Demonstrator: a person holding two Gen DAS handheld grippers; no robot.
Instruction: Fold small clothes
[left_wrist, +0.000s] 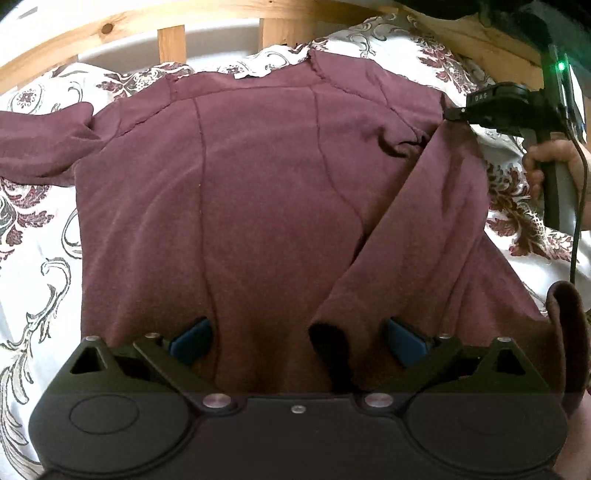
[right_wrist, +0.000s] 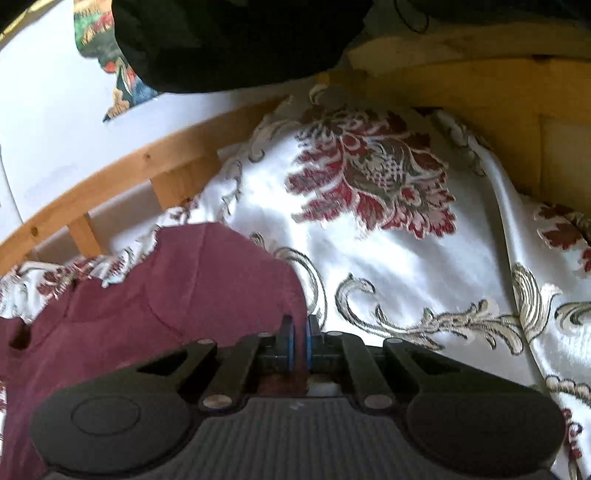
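A maroon long-sleeved top (left_wrist: 258, 192) lies flat on the bedspread, neckline toward the headboard. Its right sleeve (left_wrist: 417, 221) is folded diagonally across the body, and its cuff (left_wrist: 325, 339) ends between my left gripper's blue pads. My left gripper (left_wrist: 299, 343) is open wide over the hem, its pads apart from the cloth. In the left wrist view my right gripper (left_wrist: 452, 115) pinches the top at the right shoulder. In the right wrist view its blue pads (right_wrist: 291, 341) stand close together, with the edge of the maroon top (right_wrist: 166, 302) between them. The left sleeve (left_wrist: 40, 144) stretches out sideways.
A white satin bedspread (right_wrist: 388, 258) with red and grey floral patterns covers the bed. A wooden slatted headboard (left_wrist: 173, 40) runs along the far edge. A hand (left_wrist: 550, 158) holds the right gripper's handle, with a black cable hanging below. Dark fabric (right_wrist: 229, 40) hangs above.
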